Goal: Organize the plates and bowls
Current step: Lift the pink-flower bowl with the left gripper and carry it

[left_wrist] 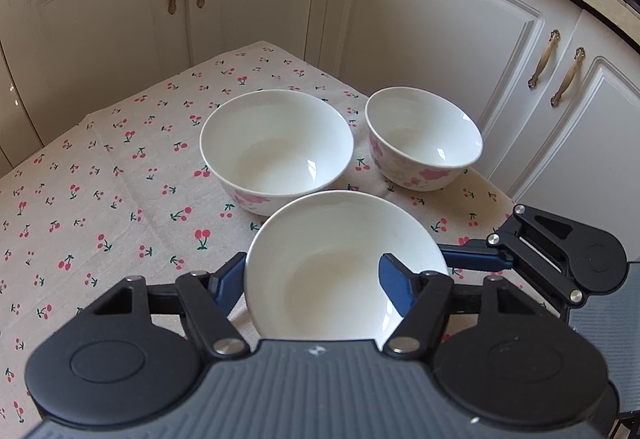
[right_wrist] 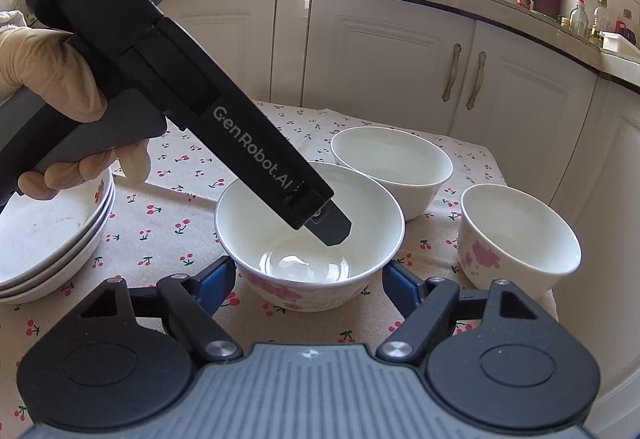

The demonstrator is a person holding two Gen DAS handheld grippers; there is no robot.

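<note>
A small white bowl (left_wrist: 320, 287) with pink flowers on its outside (right_wrist: 280, 291) sits on the cherry-print cloth, close in front of both cameras. My left gripper (left_wrist: 311, 259) straddles its left wall at a narrow stance. The left finger (left_wrist: 230, 279) lies against the outside below the rim, and the right finger (left_wrist: 398, 279) is inside the bowl. In the right wrist view that gripper (right_wrist: 332, 231) slants down into the bowl, held by a gloved hand (right_wrist: 52, 79). My right gripper (right_wrist: 310, 265) clasps the bowl's lower wall, a blue pad flush on each side.
Two more flowered white bowls stand behind, a wider one (left_wrist: 276, 143) (right_wrist: 392, 167) and a smaller one (left_wrist: 424, 135) (right_wrist: 520, 239) near the table's right edge. A stack of white plates (right_wrist: 48, 239) sits at the left. White cabinets (left_wrist: 440, 39) surround the table.
</note>
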